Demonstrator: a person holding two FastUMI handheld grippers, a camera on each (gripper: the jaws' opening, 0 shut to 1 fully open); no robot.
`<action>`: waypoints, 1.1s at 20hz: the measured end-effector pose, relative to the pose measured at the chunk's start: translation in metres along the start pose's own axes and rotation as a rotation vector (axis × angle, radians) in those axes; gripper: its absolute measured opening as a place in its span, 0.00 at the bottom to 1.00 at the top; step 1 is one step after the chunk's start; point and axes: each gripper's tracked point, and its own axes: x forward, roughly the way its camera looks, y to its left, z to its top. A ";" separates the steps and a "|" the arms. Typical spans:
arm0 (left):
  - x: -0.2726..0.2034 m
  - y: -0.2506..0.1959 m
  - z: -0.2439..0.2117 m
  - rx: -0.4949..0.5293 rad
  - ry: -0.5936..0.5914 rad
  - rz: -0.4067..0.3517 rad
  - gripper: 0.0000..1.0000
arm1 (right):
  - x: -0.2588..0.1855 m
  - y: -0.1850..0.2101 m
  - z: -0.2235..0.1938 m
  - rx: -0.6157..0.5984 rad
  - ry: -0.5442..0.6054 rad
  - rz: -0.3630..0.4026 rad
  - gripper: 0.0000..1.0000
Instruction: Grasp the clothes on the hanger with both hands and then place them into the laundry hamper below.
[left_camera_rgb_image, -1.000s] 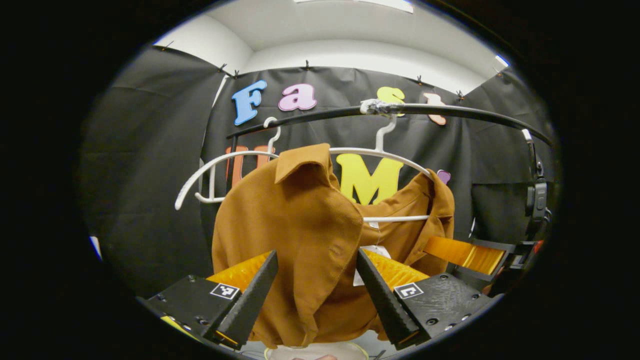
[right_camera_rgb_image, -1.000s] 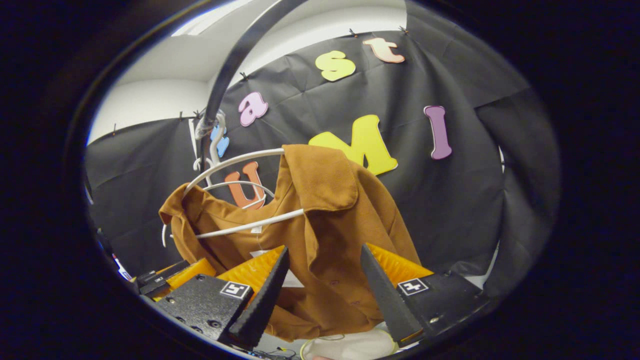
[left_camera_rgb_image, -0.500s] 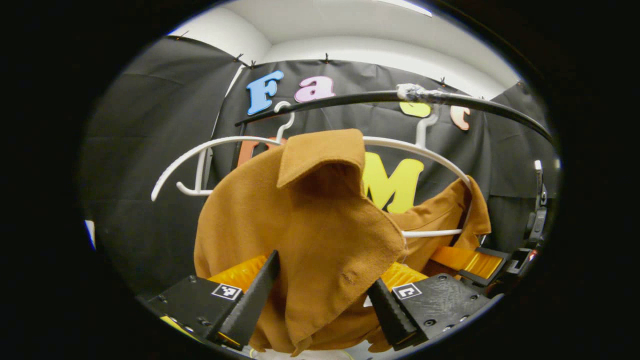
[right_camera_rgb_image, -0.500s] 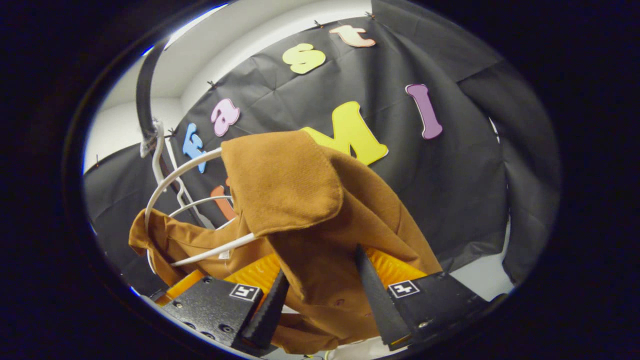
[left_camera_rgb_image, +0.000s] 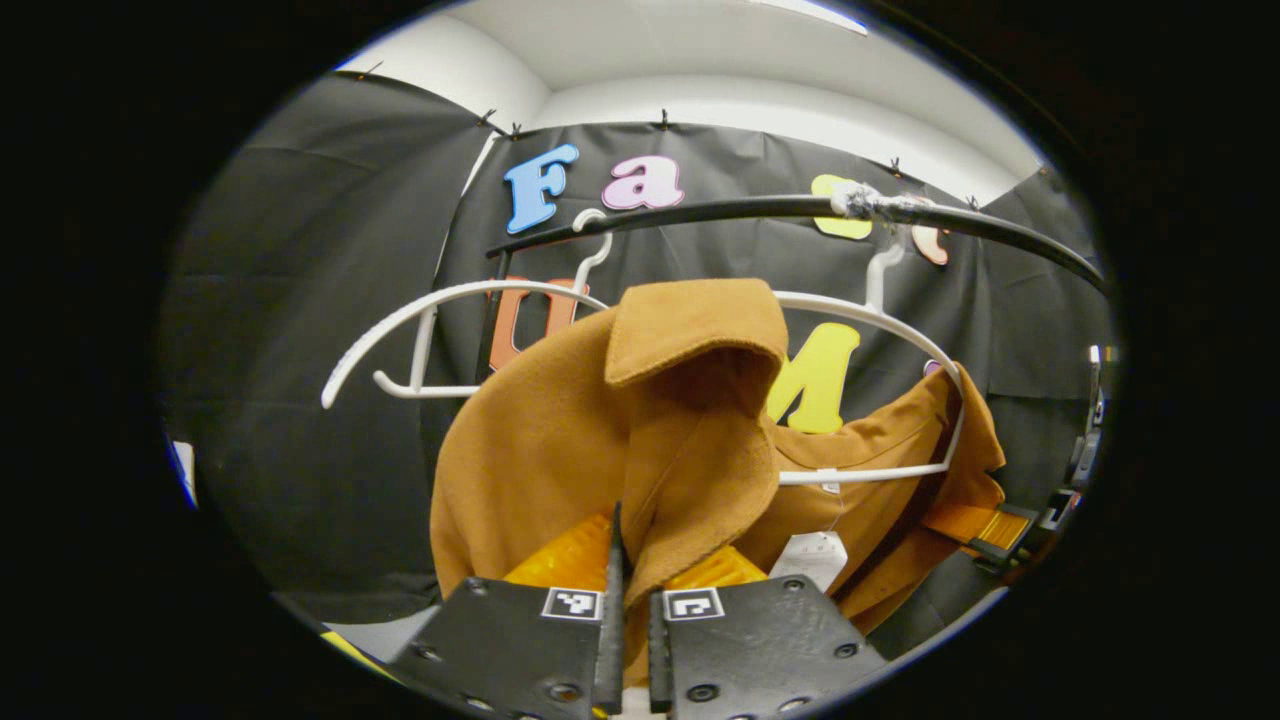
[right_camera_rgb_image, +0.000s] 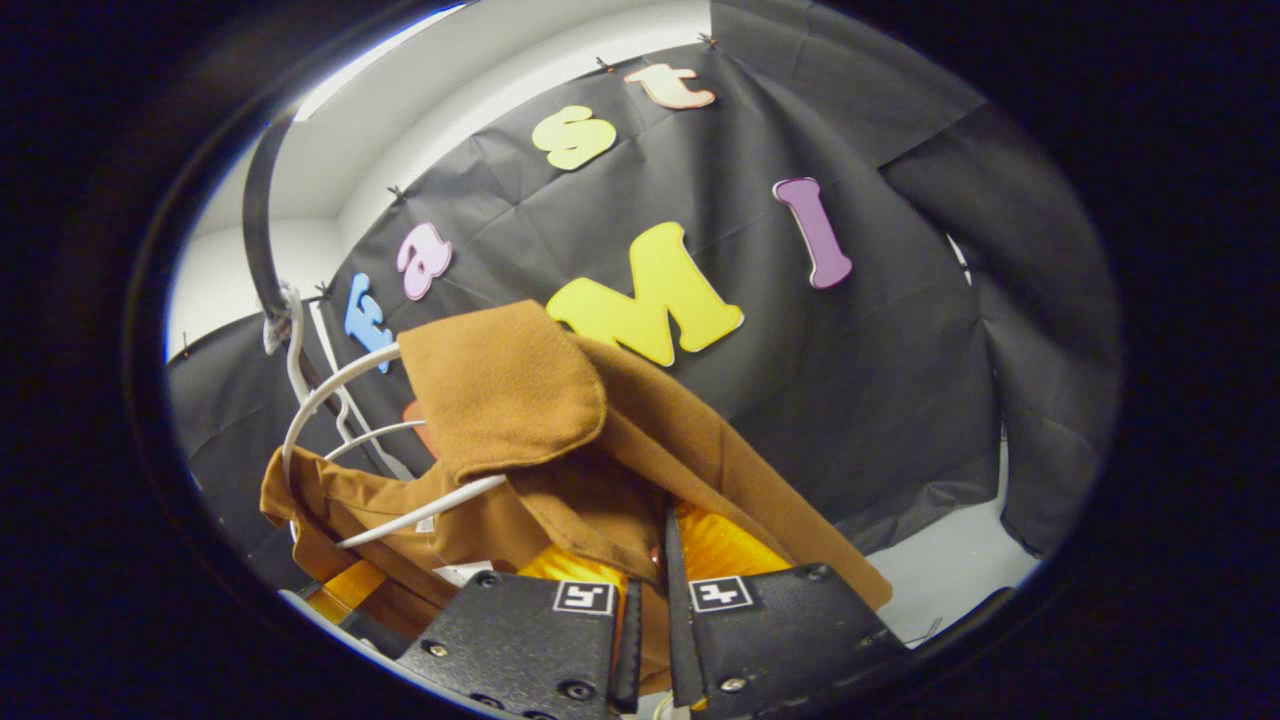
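Observation:
A brown collared shirt (left_camera_rgb_image: 560, 470) hangs on a white hanger (left_camera_rgb_image: 860, 318) hooked over a black rail (left_camera_rgb_image: 720, 208). In the left gripper view my left gripper (left_camera_rgb_image: 630, 590) is shut on the shirt's front edge just below the collar. The right gripper view shows the same shirt (right_camera_rgb_image: 500, 390) on the hanger (right_camera_rgb_image: 330, 385), with my right gripper (right_camera_rgb_image: 648, 600) shut on the other shoulder's cloth under the collar flap. The right gripper's body (left_camera_rgb_image: 985, 525) appears far right in the left gripper view, behind the shirt.
A second, bare white hanger (left_camera_rgb_image: 420, 310) hangs on the rail to the left of the shirt. Black cloth walls close in behind and on both sides. A white tag (left_camera_rgb_image: 810, 555) dangles inside the shirt's neck.
Both grippers closed from wide open onto the shirt's cloth, one at each shoulder. The shirt's collar has bunched slightly and both cameras have moved closer to it.

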 end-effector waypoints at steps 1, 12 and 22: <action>-0.004 0.001 0.003 0.011 -0.004 -0.004 0.00 | -0.004 -0.003 0.007 0.009 -0.014 -0.001 0.11; -0.029 0.037 0.070 -0.040 -0.101 -0.002 0.02 | -0.021 -0.017 0.056 0.196 -0.087 0.023 0.07; -0.013 0.076 0.079 -0.079 -0.062 0.023 0.02 | 0.001 -0.020 0.086 0.280 -0.070 0.101 0.07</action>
